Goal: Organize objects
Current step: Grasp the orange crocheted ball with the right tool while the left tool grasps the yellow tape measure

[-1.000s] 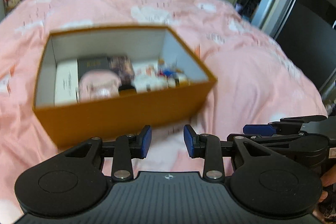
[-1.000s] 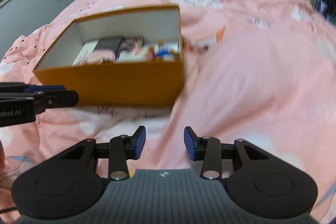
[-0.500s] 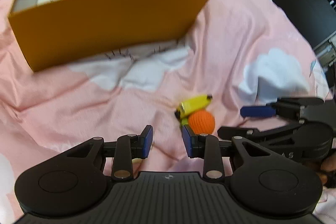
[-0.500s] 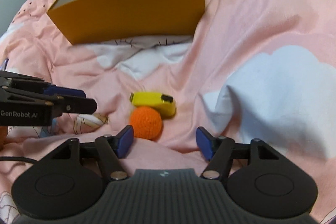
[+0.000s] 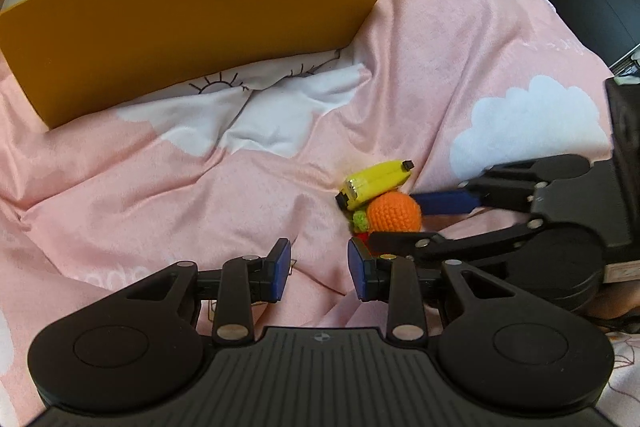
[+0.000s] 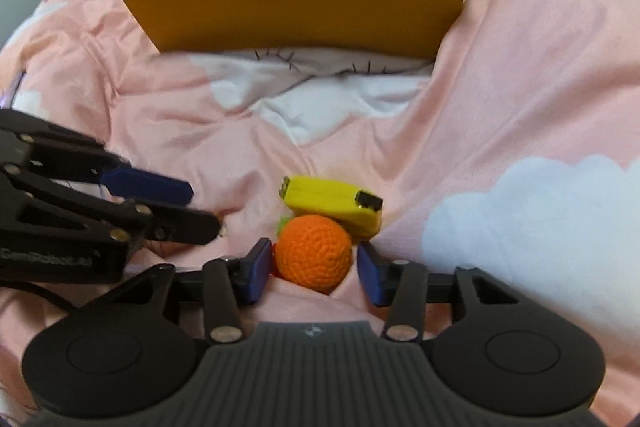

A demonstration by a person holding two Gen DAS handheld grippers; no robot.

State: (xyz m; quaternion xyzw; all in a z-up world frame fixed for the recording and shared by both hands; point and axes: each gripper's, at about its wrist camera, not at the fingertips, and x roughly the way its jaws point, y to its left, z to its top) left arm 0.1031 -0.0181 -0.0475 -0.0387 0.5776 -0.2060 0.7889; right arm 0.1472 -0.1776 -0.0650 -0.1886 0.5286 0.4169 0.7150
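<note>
Nearest in the right wrist view, the right gripper [image 6: 313,269] points down at the pink quilt [image 6: 520,67] with the orange ball [image 6: 314,253] between its blue pads. The jaws are closing; a thin gap still shows on each side of the ball, so nothing is gripped. Touching the ball at its 1 o'clock lies a yellow tape measure [image 6: 332,203]; a green and red scrap peeks out at the ball's 9 o'clock.

Only the left wrist view shows the left gripper [image 5: 319,269] from behind: its jaws are parted over bare quilt, holding nothing, with the ball [image 5: 394,213] at 1 o'clock, just beside its right pad. There the right gripper [image 5: 396,221] comes in from 3 o'clock, one finger on each side of the ball. The right wrist view shows the left gripper [image 6: 200,207] at 9 o'clock, near the ball.

Farther off, at 12 o'clock, stands the box [image 5: 192,27]. Only the left view looks over its near wall: a white item and dark items lie at the back left. Open quilt lies between the ball and the box, and to the right.
</note>
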